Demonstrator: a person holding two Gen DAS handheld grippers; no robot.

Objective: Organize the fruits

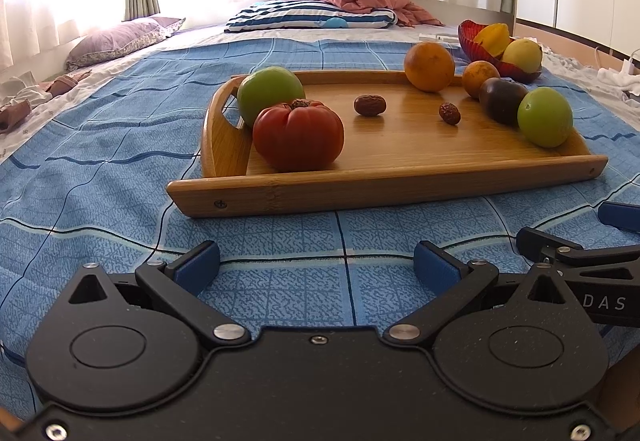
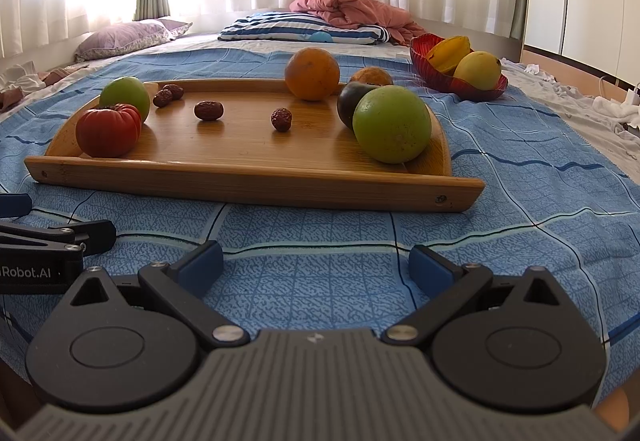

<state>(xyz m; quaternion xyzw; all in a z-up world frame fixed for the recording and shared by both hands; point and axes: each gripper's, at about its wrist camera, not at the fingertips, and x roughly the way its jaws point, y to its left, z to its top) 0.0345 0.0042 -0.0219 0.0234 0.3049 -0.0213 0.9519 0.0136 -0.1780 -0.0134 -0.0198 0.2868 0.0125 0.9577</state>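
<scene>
A wooden tray is set on a bed spread with a blue checked cover. Both grippers are held low over the cover near the tray's front edge, the left gripper and the right gripper each with fingers spread wide and nothing between them.

At the tray's left end a red tomato is seen touching a green fruit behind it. Two dates lie apart on the bare middle; two more are shown only in the right wrist view, hidden behind the tomato in the other. At the right end an orange, a smaller orange fruit, a dark fruit and a second green fruit are clustered; the dark one is largely covered in the right view.

Beyond the tray's right corner a red bowl holds two yellow fruits, their kind hard to make out.
</scene>
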